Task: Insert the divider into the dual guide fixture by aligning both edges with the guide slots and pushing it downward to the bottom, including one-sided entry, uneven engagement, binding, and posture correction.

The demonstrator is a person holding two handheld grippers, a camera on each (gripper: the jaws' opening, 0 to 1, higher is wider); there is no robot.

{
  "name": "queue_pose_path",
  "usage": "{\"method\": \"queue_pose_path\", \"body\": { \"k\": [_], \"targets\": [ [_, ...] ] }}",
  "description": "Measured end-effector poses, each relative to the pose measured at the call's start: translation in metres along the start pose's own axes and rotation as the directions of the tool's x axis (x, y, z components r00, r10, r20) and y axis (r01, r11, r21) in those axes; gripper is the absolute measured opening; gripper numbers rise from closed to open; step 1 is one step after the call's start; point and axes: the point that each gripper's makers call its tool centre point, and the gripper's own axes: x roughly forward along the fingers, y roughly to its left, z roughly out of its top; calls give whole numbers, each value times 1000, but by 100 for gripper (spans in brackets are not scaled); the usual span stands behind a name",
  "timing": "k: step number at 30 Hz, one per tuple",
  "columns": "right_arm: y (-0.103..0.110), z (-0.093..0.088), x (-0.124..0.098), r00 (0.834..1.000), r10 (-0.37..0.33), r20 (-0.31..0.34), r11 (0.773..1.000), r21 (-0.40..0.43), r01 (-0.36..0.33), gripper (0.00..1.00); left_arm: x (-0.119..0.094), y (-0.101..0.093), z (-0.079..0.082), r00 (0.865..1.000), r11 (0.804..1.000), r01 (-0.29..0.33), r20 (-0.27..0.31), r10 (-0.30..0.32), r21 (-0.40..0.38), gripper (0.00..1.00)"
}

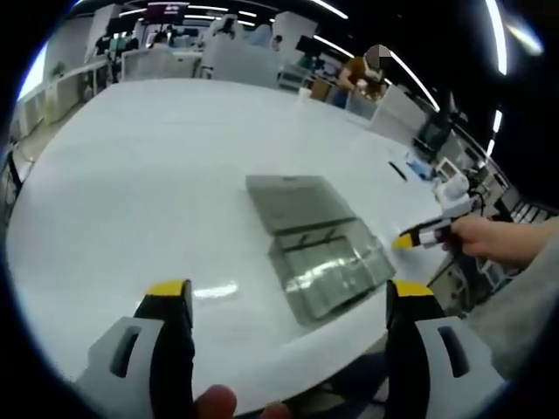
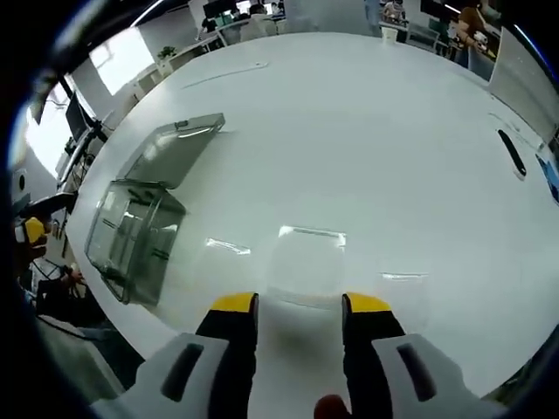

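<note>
The divider, a clear thin sheet, lies flat on the white table just ahead of my right gripper, whose yellow-tipped jaws stand apart with nothing between them. The sheet's near edge sits right at those tips, though I cannot tell whether they touch it. Well off to that view's left is the dual guide fixture, a clear box near the table edge with a flat grey lid or panel lying just beyond it.

In the left gripper view my left gripper hangs spread wide and empty, short of the fixture; the right gripper shows at the far right in a hand.

I judge this the pickup step: nothing is inserted yet. Next I need to pinch the sheet's edge, lift it upright, and carry it over the slots.
</note>
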Motion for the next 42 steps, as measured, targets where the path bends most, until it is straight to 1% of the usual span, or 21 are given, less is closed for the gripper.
{"method": "queue_pose_path", "body": {
  "k": [7,11,16,18,21,24,28,42],
  "targets": [
    [1,0,1,1000,-26,-13,1000,7,26,34,0,2,0,1000,1000,-1,-2,1,-1,89],
    [1,-1,1,998,-51,-25,999,2,52,32,-1,3,2,1000,1000,-1,0,1,-1,89],
    [1,-1,1,997,-69,-43,998,-2,69,32,-1,4,3,1000,1000,-2,2,2,0,89],
    [2,-1,2,996,-75,-45,997,11,75,34,-2,5,4,1000,1000,-2,3,2,0,89],
    [2,-2,2,995,-88,-56,996,-17,87,33,-3,6,6,1000,1000,-6,7,6,0,89],
    [0,-2,2,993,-102,-59,995,-14,101,31,-4,7,6,1000,1000,-11,8,11,0,89],
    [0,-2,3,991,-115,-64,993,-14,114,31,-5,8,6,1000,1000,-14,11,14,-4,89],
    [1,-2,3,988,-128,-82,992,7,129,30,-5,6,7,1000,1000,-10,16,10,-4,89]
  ]
}}
